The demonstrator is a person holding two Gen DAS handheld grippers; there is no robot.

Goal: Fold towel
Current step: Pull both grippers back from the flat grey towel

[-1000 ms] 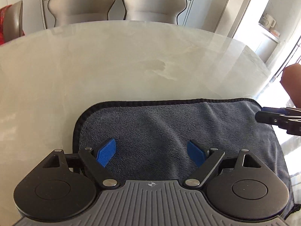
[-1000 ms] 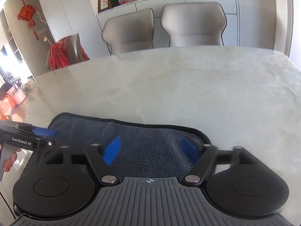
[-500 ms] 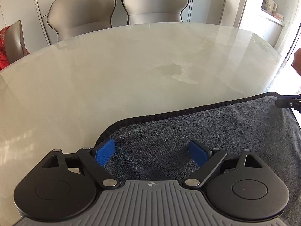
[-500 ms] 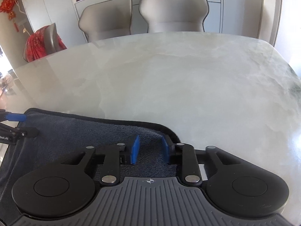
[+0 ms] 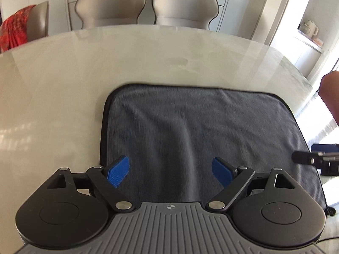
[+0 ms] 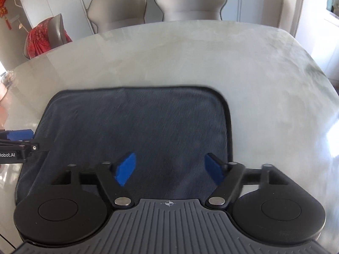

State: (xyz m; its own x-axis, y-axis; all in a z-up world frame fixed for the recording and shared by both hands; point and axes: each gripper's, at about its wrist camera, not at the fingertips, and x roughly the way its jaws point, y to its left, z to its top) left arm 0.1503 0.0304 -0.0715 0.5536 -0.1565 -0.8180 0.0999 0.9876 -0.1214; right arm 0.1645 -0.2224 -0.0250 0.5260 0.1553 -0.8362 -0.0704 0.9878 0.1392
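A dark grey towel (image 5: 201,127) with a black hem lies flat on the pale marble table (image 5: 63,84); its near edge is hidden behind the gripper bodies. My left gripper (image 5: 170,163) hovers open over the towel's near left part with nothing between its blue pads. My right gripper (image 6: 170,158) hangs over the near right part of the towel (image 6: 137,122); its jaws are opening and the pads press on nothing. Each gripper shows at the edge of the other's view: the right gripper (image 5: 311,153) and the left gripper (image 6: 27,141).
Two grey chairs (image 5: 146,4) stand behind the table's far edge, and a third chair with a red cloth (image 6: 42,38) is at the far left. A person's arm (image 5: 330,97) shows at the right. The table (image 6: 264,84) curves away on the right.
Both grippers pulled back and rose, so more of the towel lies ahead of them. The right gripper's jaws narrowed over the towel's far right corner, then spread wide.
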